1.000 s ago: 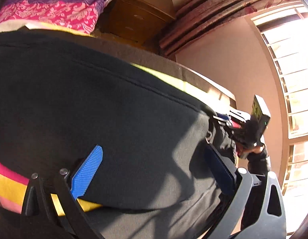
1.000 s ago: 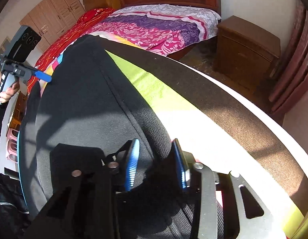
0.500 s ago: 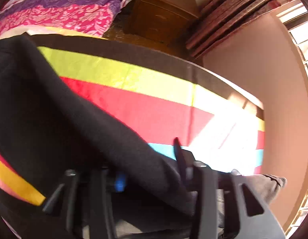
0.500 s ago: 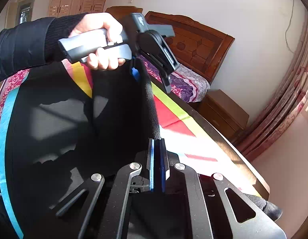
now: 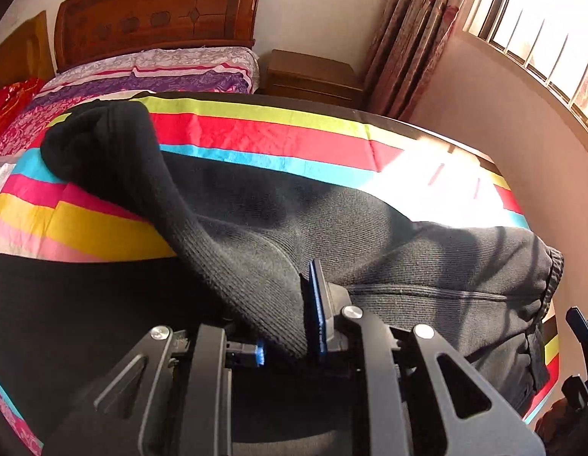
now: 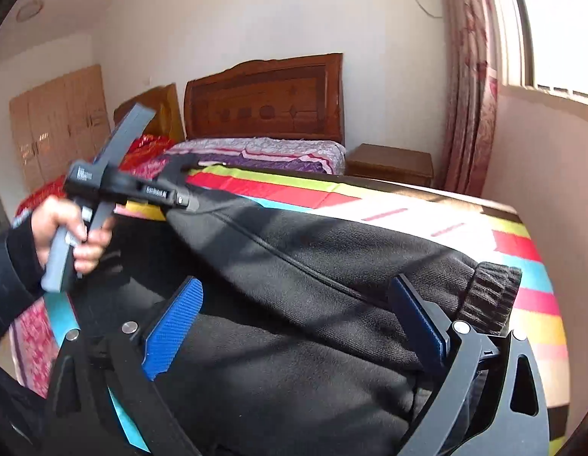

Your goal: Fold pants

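Black knit pants lie across a striped sheet on the bed. My left gripper is shut on the pants' ribbed cuff end and holds that strip of fabric lifted off the bed; the strip droops away to the upper left. In the right wrist view the left gripper shows at the left, gripped in a hand, pinching the pants. My right gripper is open, its blue pads spread wide just above the folded pants, with a ribbed cuff at its right.
A second bed with a wooden headboard and purple-pink bedding stands behind. A wooden nightstand sits beside it, by curtains and a bright window. The wall runs close along the bed's right edge.
My right gripper has opened and let go of the pants, which now lie folded beneath it. My left gripper has swung over and down with its cuff end.
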`<state>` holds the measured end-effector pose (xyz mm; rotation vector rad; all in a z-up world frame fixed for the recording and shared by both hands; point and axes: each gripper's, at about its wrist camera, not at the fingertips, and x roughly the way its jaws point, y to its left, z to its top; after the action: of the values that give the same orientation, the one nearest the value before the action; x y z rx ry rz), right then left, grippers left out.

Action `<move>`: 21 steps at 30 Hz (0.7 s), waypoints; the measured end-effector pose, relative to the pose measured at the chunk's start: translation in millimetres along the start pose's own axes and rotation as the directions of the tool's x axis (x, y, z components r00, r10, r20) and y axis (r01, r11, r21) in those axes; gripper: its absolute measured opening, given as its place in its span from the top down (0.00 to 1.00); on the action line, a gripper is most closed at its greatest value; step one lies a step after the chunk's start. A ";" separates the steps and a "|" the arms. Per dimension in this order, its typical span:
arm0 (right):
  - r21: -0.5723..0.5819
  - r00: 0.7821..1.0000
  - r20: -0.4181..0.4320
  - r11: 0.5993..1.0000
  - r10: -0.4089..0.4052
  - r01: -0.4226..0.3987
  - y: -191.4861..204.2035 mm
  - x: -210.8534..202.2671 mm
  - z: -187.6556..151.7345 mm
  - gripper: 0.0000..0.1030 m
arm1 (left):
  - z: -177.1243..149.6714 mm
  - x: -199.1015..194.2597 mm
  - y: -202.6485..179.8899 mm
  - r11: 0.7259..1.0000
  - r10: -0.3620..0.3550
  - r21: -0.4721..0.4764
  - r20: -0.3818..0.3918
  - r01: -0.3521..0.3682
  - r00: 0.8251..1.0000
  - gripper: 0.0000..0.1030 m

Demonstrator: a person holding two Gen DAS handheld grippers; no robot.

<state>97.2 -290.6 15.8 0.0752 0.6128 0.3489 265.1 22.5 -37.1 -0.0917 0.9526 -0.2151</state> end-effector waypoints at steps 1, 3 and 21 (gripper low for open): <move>0.073 1.000 -0.004 0.997 0.028 -0.028 -6.7 -4.5 -3.3 0.07 | -4.8 -1.0 0.8 1.000 0.003 -0.003 0.009 -0.003 1.000 0.81; 0.196 0.999 -0.009 0.979 0.053 -0.050 -17.3 -4.6 -10.6 0.07 | -11.9 -1.3 3.9 1.000 -0.011 -0.020 0.020 0.011 1.000 0.81; 0.649 0.981 -0.062 0.739 -0.186 0.181 -92.3 19.7 -40.8 0.20 | -25.5 5.3 13.3 0.995 -0.084 -0.054 0.042 0.087 0.996 0.81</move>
<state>116.3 -371.8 -44.2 0.6904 0.7077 -0.0775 249.2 34.6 -58.3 -0.1879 0.9166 -0.2647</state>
